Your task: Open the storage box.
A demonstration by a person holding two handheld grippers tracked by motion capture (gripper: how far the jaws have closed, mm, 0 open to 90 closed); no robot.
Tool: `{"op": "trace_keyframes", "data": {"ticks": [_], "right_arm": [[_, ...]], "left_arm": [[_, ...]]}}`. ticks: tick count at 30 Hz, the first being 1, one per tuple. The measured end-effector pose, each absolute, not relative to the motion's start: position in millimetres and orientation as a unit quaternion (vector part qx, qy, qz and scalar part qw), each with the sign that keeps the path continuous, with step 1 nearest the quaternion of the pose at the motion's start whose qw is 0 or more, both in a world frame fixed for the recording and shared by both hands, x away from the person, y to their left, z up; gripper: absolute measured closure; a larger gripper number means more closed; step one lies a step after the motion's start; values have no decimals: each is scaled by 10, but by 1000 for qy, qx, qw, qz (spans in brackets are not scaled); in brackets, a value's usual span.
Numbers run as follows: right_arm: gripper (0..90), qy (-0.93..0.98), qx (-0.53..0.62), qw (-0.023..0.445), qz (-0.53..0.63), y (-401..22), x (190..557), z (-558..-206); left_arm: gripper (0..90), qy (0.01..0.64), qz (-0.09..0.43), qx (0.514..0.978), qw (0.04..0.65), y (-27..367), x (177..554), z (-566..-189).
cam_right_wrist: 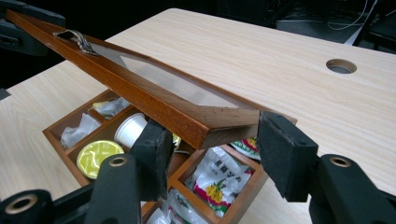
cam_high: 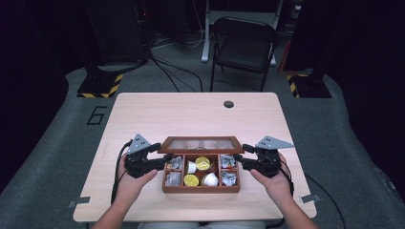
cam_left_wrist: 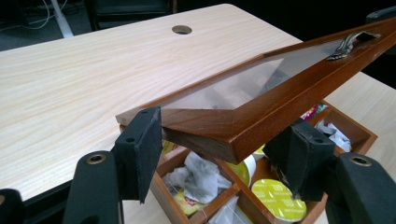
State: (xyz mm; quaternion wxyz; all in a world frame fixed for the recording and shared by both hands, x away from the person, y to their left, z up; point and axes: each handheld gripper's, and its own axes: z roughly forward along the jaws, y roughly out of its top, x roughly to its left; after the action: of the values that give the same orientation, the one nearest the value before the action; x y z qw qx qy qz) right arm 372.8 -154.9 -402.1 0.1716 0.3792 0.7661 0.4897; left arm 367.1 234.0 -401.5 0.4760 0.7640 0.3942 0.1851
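A wooden tea box (cam_high: pixel 201 188) sat on the near middle of the light wood table (cam_high: pixel 191 114), its glass-paned lid (cam_high: pixel 201 144) lifted and tilted up over the far side of the compartments. The left gripper (cam_high: pixel 157 155) pinched the left end of the lid; in the left gripper view its two black pads (cam_left_wrist: pixel 140 149) pressed on either side of the lid's wooden corner (cam_left_wrist: pixel 219 135). The right gripper (cam_high: pixel 242 156) clamped the right end in the same way, its pads (cam_right_wrist: pixel 280 149) squeezing the frame's corner (cam_right_wrist: pixel 219 126) in the right gripper view. A small metal handle (cam_right_wrist: pixel 77 39) showed on the lid's frame. Beneath the lid the open compartments held yellow-lidded creamer cups (cam_high: pixel 191 180), a white cup (cam_right_wrist: pixel 130 129) lying on its side, and packets of tea bags (cam_right_wrist: pixel 219 179) in the side sections. A round cable hole (cam_high: pixel 229 104) lay in the table at the far side, and a black folding chair (cam_high: pixel 243 45) stood beyond the table's far edge. The person's hands (cam_high: pixel 131 183) held both grippers from the near side.
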Motion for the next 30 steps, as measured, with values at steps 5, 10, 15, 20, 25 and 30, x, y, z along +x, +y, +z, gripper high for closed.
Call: {"op": "trace_keyframes", "data": {"ticks": [5,10,15,20,25,30], "right_arm": [[458,763,380,175,492,-1527,3787,-3965],[454,760,382,177,496,-1524,3824,-3942],[428,755,389,176,497,-1514,3876,-3944],[414,752,397,184,493,-1491,3945,-3951],[413,750,400,189,491,-1462,4010,-3926],[410,747,402,196,491,-1425,4075,-3901]], "left_arm": [[362,398,191,757,482,2324,3752,-3984],[360,400,196,754,483,2303,3803,-3976],[349,405,198,753,480,2284,3862,-3993],[334,411,201,748,480,2257,3927,-3999],[329,414,207,743,484,2246,3992,-3982],[320,418,210,739,485,2223,4056,-3960]]}}
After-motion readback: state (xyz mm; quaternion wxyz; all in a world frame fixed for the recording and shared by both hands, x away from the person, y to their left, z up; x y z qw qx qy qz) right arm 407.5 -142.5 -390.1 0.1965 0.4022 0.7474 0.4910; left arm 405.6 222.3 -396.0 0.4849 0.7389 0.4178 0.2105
